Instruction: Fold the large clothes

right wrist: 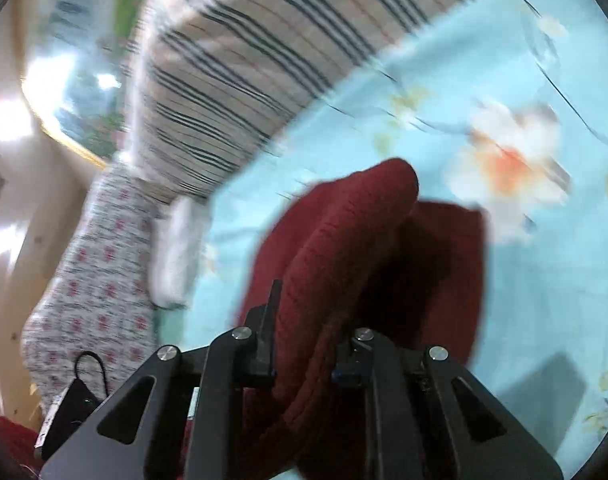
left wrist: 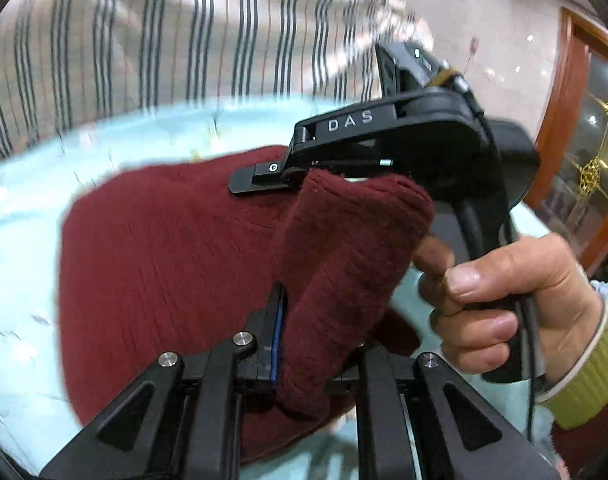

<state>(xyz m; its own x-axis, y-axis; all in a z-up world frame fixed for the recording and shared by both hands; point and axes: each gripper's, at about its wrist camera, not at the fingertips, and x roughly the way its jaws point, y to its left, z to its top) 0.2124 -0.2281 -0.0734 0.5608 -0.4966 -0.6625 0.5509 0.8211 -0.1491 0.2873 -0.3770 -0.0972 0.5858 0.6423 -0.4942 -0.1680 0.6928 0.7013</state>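
A dark red knitted sweater (left wrist: 164,264) lies on a light blue floral bedsheet (left wrist: 20,240). My left gripper (left wrist: 311,344) is shut on a raised fold of the sweater. My right gripper, seen in the left wrist view (left wrist: 288,176), is held by a hand and pinches the same fold further up. In the right wrist view the right gripper (right wrist: 307,344) is shut on a bunched roll of the sweater (right wrist: 343,240), lifted above the sheet (right wrist: 543,280). The view is blurred.
A striped blanket (left wrist: 164,40) lies at the far side of the bed and also shows in the right wrist view (right wrist: 244,80). A patterned cloth (right wrist: 92,280) and a white bundle (right wrist: 176,248) lie at the left. A wooden door frame (left wrist: 563,120) stands to the right.
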